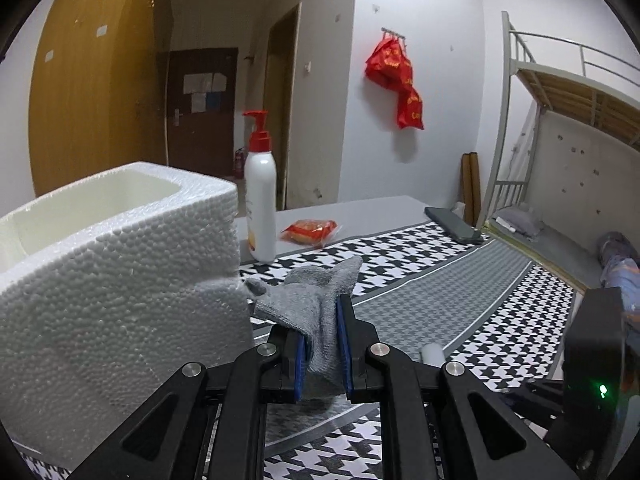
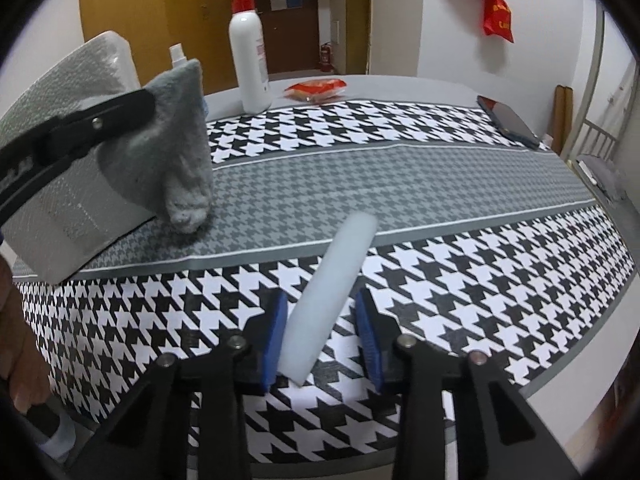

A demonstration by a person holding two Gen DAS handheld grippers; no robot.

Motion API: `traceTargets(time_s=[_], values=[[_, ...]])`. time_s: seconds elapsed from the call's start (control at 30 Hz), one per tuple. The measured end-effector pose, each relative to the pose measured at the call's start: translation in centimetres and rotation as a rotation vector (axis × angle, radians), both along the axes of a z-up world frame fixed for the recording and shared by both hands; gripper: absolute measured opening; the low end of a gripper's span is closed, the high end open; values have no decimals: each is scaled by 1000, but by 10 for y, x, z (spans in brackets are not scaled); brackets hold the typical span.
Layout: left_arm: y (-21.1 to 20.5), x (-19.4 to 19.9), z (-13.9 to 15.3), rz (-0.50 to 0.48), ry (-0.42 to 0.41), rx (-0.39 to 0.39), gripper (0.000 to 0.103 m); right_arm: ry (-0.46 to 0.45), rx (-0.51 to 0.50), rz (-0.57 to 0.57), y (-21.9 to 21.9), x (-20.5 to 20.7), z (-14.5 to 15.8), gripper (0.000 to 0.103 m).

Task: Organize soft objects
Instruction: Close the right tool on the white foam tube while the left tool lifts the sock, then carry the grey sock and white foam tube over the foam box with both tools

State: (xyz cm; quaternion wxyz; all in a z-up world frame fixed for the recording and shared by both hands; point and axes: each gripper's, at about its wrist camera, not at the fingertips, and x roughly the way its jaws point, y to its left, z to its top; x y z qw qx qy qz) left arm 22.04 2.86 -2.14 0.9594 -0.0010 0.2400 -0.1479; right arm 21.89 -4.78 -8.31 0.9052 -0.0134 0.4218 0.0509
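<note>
A grey sock [image 1: 316, 300] hangs clamped between the left gripper [image 1: 322, 344]'s jaws, lifted just beside the white foam box [image 1: 120, 280] at the table's left end, its toe brushing the houndstooth tablecloth [image 2: 440, 184]. A white foam stick [image 2: 328, 300] lies near the table's front edge between the right gripper [image 2: 322, 340]'s jaws, which stand narrowly apart; one blue pad touches it, the other does not.
</note>
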Motion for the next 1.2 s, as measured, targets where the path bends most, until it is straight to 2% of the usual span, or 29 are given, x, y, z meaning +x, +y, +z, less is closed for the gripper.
traceTargets(time_s=[0.1, 0.27, 0.37, 0.53, 0.83, 1.07, 1.2], values=[[-3, -5, 1, -15, -17, 0, 15, 6, 41, -6, -4, 3, 0, 26], [-10, -10, 1, -40, -28, 5, 15, 10, 74, -1, -13, 7, 2, 20], [-10, -9, 0, -60, -4, -13, 15, -20, 70, -9, -14, 5, 6, 20], [-7, -15, 9, -44, -21, -15, 15, -52, 84, -16, -18, 1, 12, 20], [0, -41, 30, 6, -92, 14, 15, -150, 104, 10, -26, -12, 42, 20], [4, -56, 44, 75, -157, 62, 15, -223, 107, 73, -24, -16, 63, 20], [11, -59, 50, 114, -176, 62, 15, -246, 115, 110, -19, -15, 72, 20]])
